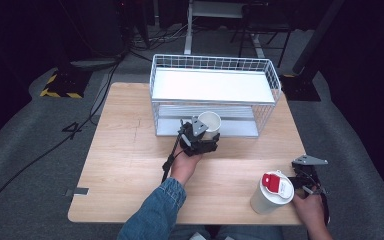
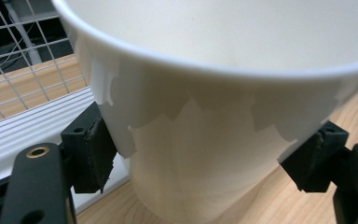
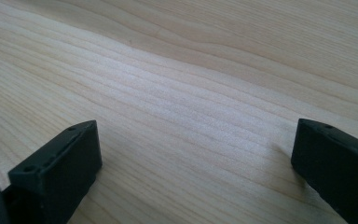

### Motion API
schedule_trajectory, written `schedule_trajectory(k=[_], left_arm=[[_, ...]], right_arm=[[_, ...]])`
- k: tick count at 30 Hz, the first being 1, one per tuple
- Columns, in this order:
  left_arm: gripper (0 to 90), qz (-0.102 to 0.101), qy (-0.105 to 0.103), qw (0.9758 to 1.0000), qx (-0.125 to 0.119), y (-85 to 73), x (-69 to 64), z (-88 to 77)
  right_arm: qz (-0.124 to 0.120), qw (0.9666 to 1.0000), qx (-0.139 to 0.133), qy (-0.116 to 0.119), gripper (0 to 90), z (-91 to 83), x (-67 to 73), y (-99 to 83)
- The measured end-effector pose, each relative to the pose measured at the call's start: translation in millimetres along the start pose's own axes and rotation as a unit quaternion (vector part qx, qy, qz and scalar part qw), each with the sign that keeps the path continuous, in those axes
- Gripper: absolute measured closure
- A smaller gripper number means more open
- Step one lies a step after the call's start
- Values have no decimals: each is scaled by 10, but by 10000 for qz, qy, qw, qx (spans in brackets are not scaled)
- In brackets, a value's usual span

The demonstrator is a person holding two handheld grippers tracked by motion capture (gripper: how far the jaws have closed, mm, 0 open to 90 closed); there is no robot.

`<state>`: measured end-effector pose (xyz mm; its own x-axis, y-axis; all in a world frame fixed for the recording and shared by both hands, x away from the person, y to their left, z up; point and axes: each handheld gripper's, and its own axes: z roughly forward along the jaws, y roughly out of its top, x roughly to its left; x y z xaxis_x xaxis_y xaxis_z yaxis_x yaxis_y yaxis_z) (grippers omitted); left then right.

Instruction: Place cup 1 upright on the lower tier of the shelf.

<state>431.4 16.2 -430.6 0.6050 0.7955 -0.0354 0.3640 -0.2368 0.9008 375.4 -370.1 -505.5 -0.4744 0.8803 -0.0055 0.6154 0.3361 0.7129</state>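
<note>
The white paper cup (image 1: 210, 123) stands open-mouthed at the front edge of the white wire rack (image 1: 215, 95), just before its lower shelf, held above or at the wooden table (image 1: 130, 150); whether its base rests on the wood cannot be told; judged light, thin-walled and easily crushed or tipped, with a smooth side that could slip, so the sound place to take it is across the body below the rolled rim, with modest pressure; the left gripper (image 2: 205, 154) does exactly that, its two black pads (image 2: 91, 149) pressed against opposite sides of the cup's wall, pinching it; the right gripper (image 3: 191, 154) rests low over bare table near the front right corner, jaws spread wide with nothing between them; just beside it stands a second white cup with a red-and-white lid (image 1: 273, 191), untouched.
</note>
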Motion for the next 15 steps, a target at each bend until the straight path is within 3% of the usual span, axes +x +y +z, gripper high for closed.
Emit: schedule_trajectory(k=[15], left_arm=[[228,-318,202,9992,-96,-66,119,240]], right_arm=[[0,10000,1,1,17,0,0,0]])
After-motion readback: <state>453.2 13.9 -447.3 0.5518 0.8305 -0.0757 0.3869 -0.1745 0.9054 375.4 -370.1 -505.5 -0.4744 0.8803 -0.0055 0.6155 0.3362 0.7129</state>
